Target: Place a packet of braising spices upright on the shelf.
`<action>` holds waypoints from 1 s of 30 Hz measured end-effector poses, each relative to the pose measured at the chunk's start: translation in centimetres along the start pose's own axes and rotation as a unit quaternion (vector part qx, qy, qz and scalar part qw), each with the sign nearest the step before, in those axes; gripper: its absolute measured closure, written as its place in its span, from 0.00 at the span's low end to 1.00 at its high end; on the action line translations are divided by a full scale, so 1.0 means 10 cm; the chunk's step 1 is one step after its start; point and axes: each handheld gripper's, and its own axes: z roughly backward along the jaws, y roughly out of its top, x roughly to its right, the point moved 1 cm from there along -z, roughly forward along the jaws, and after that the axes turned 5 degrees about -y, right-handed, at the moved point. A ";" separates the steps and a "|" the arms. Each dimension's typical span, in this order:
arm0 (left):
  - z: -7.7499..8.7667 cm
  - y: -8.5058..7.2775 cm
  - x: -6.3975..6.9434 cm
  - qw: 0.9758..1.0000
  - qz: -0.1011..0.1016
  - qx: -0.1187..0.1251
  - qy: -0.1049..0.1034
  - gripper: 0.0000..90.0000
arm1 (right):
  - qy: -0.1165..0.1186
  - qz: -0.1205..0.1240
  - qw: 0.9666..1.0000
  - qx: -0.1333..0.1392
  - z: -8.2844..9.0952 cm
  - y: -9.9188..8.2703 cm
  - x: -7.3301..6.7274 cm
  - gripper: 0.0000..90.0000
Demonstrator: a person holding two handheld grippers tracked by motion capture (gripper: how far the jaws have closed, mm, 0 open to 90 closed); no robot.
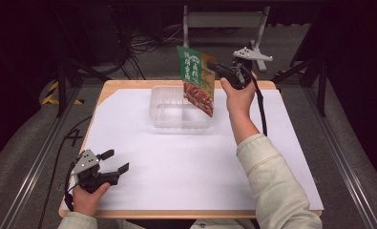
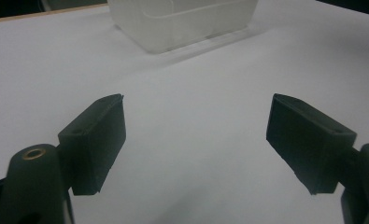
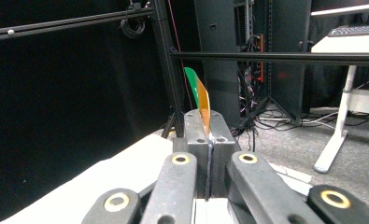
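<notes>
Your right gripper (image 1: pixel 218 69) is clamped tight on the snack pouch's (image 1: pixel 198 81) edge — light, floppy, slick film. Grip the sealed rim; your left gripper (image 1: pixel 113 161) rests wide open, empty.

A lab: a metal frame (image 1: pixel 62 86), loose cables (image 1: pixel 143 45) and an equipment rack (image 3: pixel 252 56) surround the paper-covered table (image 1: pixel 186 162).

A green and orange food pouch (image 1: pixel 198 80) is showing large pale characters running down its green upper panel (East Asian script, too small and blurred to read). The white sheet (image 1: pixel 186 162) and the clear plastic tub (image 1: pixel 157 107) are bearing no legible marking.
</notes>
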 end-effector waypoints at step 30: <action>-0.07 0.01 0.00 1.000 -0.005 -0.010 -0.010 0.23 | -0.005 0.011 1.000 -0.024 0.07 -0.38 0.01 0.99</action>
